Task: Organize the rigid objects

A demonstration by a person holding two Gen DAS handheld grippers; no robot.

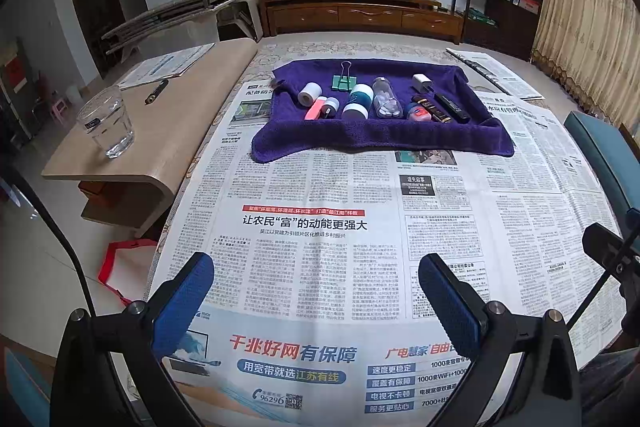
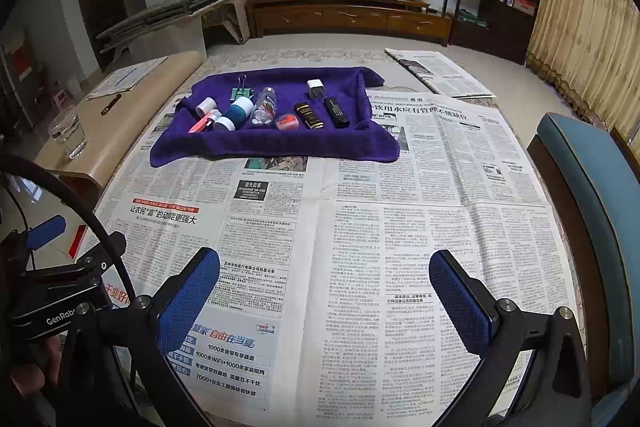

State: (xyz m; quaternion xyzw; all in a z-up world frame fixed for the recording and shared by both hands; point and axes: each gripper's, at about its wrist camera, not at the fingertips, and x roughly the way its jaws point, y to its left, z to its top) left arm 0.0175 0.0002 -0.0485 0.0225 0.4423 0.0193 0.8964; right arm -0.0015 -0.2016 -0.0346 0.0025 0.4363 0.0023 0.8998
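Ten small items wait on the towel, both grippers empty

About ten rigid objects lie on the purple towel, which I take as landmark; its edges are raised, prob. over a tray, so round things do not roll off. On the towel, from its left side: white roll; pink tube; small white cap piece; green binder clip toward the far edge; teal-and-white bottle; clear bottle w/ white pills; small blue-red jar; dark gold-label tube; black stick; white charger plug behind it. Most lie on the side and nearly parallel, so they look already sorted, I judge; whether more must move, cannot tell.

Left gripper and right gripper both hover over the newspaper, well in front of the towel; jaws spread wide, nothing between the blue pads. Drinking glass stands on the side table, left of the towel, away from the work.
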